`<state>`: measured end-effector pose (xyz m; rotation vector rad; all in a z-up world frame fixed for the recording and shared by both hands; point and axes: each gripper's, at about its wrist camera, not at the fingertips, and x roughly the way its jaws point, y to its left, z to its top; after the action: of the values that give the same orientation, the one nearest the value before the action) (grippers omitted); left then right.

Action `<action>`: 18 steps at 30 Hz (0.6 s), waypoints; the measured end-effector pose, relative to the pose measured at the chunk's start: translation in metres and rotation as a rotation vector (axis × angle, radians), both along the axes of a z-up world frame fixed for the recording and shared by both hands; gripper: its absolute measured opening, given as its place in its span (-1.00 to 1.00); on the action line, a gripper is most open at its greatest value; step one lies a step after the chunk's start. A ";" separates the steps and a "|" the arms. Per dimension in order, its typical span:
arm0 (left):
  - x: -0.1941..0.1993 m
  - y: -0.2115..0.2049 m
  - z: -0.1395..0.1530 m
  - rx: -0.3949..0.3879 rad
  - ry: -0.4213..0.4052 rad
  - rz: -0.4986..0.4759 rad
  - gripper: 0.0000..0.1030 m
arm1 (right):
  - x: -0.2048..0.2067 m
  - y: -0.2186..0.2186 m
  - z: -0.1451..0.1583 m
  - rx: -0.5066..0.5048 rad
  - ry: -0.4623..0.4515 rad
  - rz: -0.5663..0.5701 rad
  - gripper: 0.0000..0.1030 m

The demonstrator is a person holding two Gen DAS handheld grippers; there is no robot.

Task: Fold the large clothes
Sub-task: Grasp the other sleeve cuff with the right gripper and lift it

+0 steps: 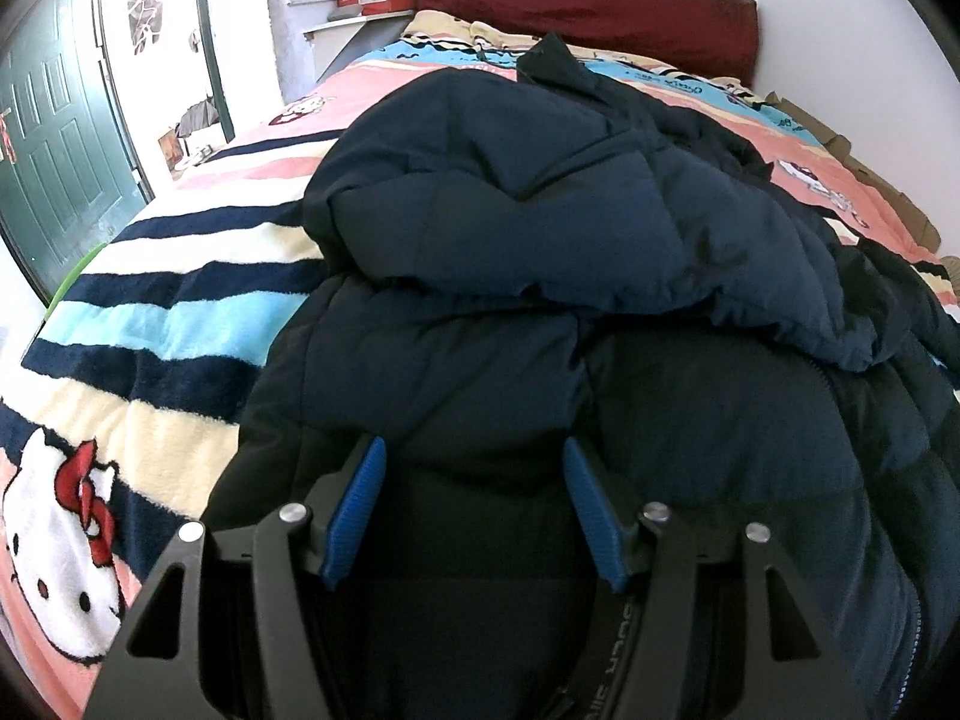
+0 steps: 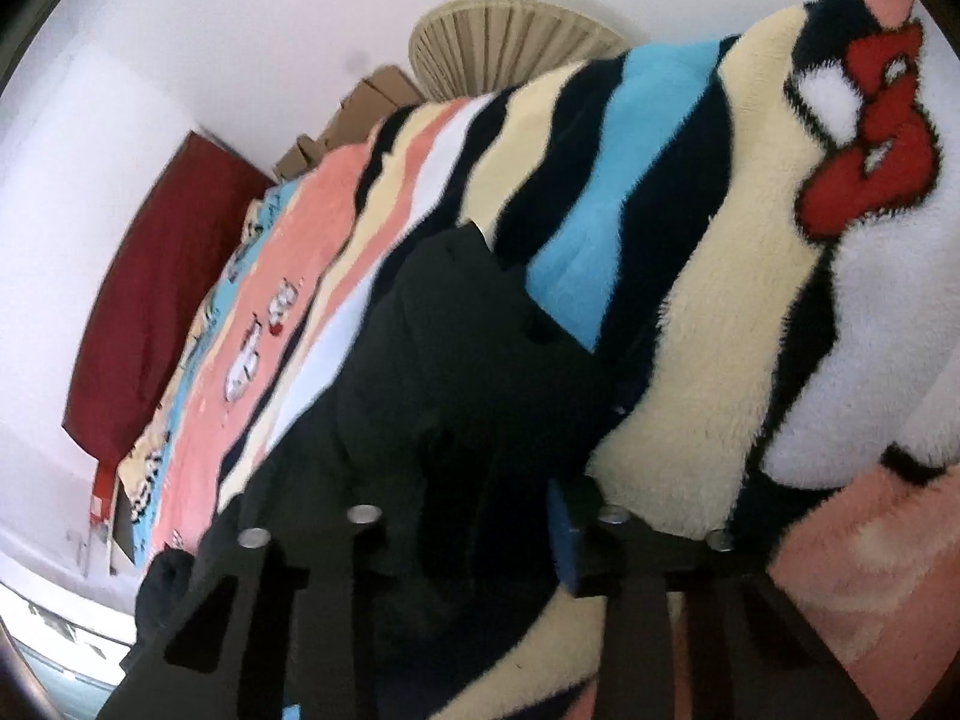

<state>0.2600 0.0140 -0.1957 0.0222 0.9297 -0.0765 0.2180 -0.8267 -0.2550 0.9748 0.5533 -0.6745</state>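
Navy puffer jacket (image 1: 540,228) on bed w/ striped blanket (image 1: 180,324): left tongs (image 1: 474,510) open over hem, right tongs (image 2: 480,516) pinching jacket edge to fold.

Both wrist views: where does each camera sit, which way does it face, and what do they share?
Left wrist: on the left hand-held gripper, facing the headboard across the navy jacket; blue fingers apart.
Right wrist: on the right hand-held gripper, rolled, dark fabric between its fingers.
Shared: jacket, striped blanket, headboard.
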 end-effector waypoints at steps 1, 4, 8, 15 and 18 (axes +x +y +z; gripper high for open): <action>0.000 0.000 0.000 0.001 0.000 0.000 0.16 | 0.000 0.002 0.003 -0.017 -0.015 0.007 -0.62; 0.000 0.000 -0.001 0.000 0.000 0.000 0.16 | 0.003 0.010 0.016 -0.080 -0.027 0.037 -0.72; 0.000 0.001 -0.002 -0.002 -0.001 0.001 0.16 | 0.005 0.019 0.037 -0.147 -0.057 0.074 -0.76; -0.001 0.001 -0.002 -0.004 -0.001 0.001 0.16 | -0.004 0.036 0.064 -0.213 -0.137 0.129 -0.78; -0.001 0.000 -0.002 -0.002 -0.002 0.001 0.16 | -0.008 0.042 0.071 -0.226 -0.172 0.145 -0.80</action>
<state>0.2587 0.0143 -0.1974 0.0202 0.9281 -0.0763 0.2099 -0.7849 -0.1838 0.7639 0.3827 -0.5055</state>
